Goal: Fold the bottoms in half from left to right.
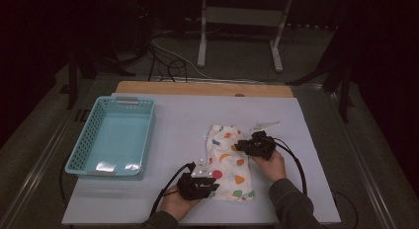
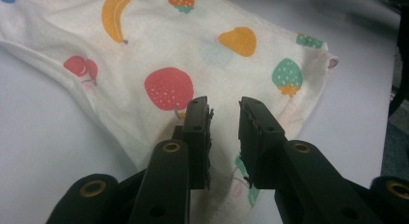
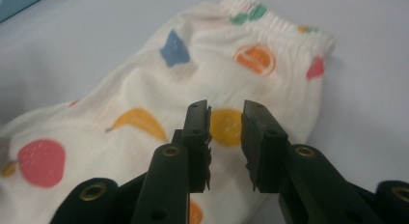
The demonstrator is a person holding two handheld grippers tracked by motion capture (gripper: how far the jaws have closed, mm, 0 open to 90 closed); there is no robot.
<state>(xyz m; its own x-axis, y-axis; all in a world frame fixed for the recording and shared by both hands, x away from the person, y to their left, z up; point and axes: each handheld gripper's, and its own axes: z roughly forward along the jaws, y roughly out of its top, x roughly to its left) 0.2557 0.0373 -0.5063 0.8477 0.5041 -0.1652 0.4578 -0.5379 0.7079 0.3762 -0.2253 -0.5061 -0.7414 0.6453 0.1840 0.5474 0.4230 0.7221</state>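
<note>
The left gripper (image 1: 205, 177) is held at the cloth's (image 1: 228, 165) near edge, jaws narrowly parted, nothing gripped. The right gripper (image 1: 241, 145) is levelled over its far part, jaws likewise.

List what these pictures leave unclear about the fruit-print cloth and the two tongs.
- Fruit-print cloth: its near corner lies under the left tongs in the high view; its print is too small there.
- Right tongs: their tips are dark against the cloth in the high view.
- Cloth underside: against the table.
- Both gripper views cut the cloth at their edges.
</note>
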